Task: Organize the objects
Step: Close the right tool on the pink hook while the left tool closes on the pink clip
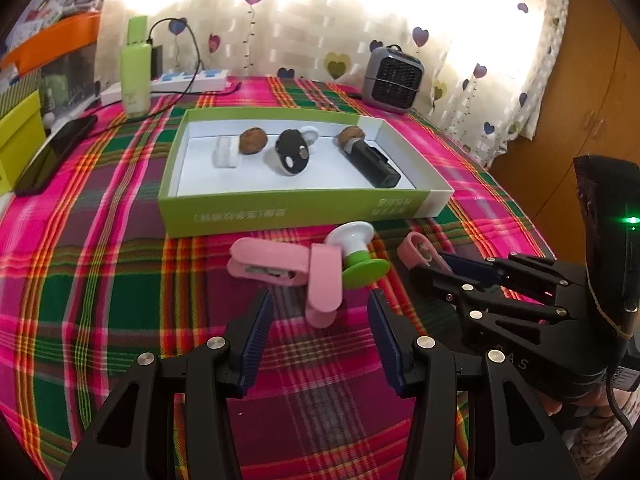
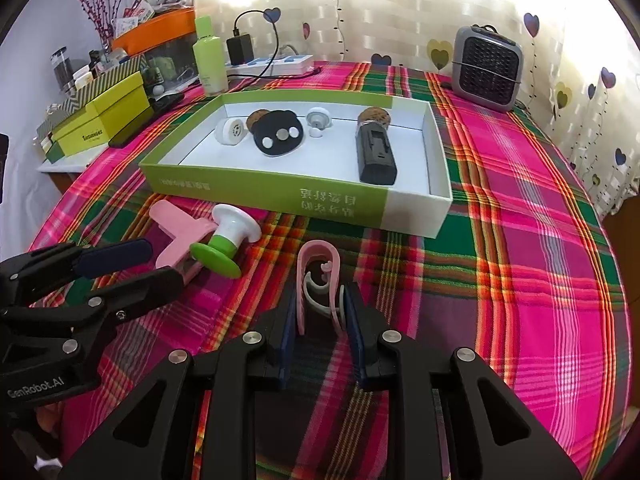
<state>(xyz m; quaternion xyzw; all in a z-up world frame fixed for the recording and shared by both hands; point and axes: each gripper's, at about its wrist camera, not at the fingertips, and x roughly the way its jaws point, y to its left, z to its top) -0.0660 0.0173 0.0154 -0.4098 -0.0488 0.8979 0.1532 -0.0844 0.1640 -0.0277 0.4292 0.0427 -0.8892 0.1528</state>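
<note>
Since the right gripper [image 2: 320, 312] is already clenched on the pink clip [image 2: 319, 280], the step in hand is, as I judge it, to lift this clip and carry it into the green and white box [image 2: 280, 196]. Its pads press the two outer sides of the clip near the open end, and a pale curved part inside it shows between them. To do it well, the grip should stay firm and the lift should go straight up from the plaid cloth [image 2: 520, 260] before moving toward the box, so that the clip does not turn in the pads. An empty patch of the box floor lies between the round black piece [image 2: 276, 136] and the black rectangular device [image 2: 376, 152]; that seems a good place.

The clip lies on the cloth, just in front of the box. Its long axis runs along the gripper's fingers, and its closed, rounded end points away, toward the box wall.

The left gripper [image 1: 320, 332] is released and holds nothing; it hovers before the other pink clips [image 1: 288, 272] and the green and white spool-shaped object [image 1: 356, 256], which rest touching each other.
</note>
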